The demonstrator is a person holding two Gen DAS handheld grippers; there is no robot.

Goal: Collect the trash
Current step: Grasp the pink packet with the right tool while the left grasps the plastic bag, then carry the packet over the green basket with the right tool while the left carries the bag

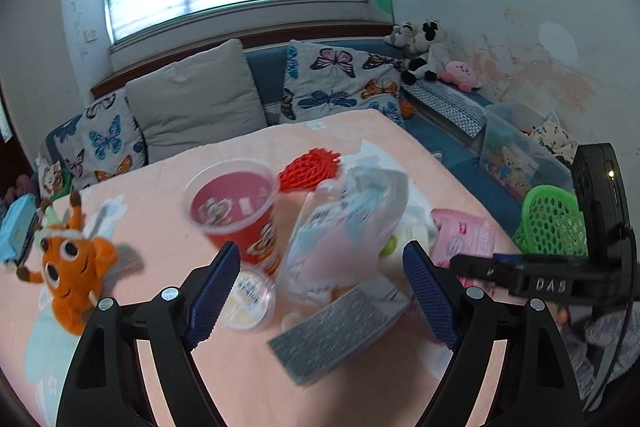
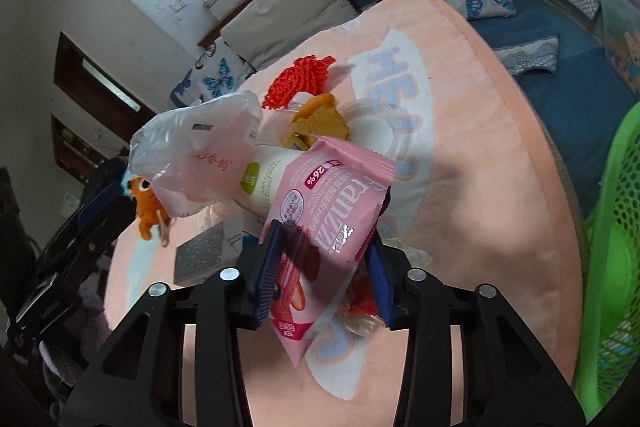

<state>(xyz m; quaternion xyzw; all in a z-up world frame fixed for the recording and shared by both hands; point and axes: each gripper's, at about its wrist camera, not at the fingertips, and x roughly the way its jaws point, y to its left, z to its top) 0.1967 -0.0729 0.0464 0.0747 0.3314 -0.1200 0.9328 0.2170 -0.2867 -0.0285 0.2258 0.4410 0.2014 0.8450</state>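
— Between the right gripper's [image 2: 324, 267] blue fingers [image 2: 267, 275] sits a pink snack wrapper [image 2: 334, 211], clamped tight and lifted off the peach-covered worktop [image 2: 480, 187].

— And the left gripper [image 1: 320, 291]?

— Fingers spread wide, nothing in them, hovering over the pile: a clear plastic bag [image 1: 344, 223], a red cup [image 1: 236, 211], a small lidded tub [image 1: 248, 299] just beside it, a grey booklet [image 1: 336, 331] in front.

— Anything else lying about?

— Red foam netting [image 1: 308, 167] farther back, an orange plush toy [image 1: 72, 263] off to the left, and a green mesh basket [image 1: 554, 223] at the worktop's right edge.
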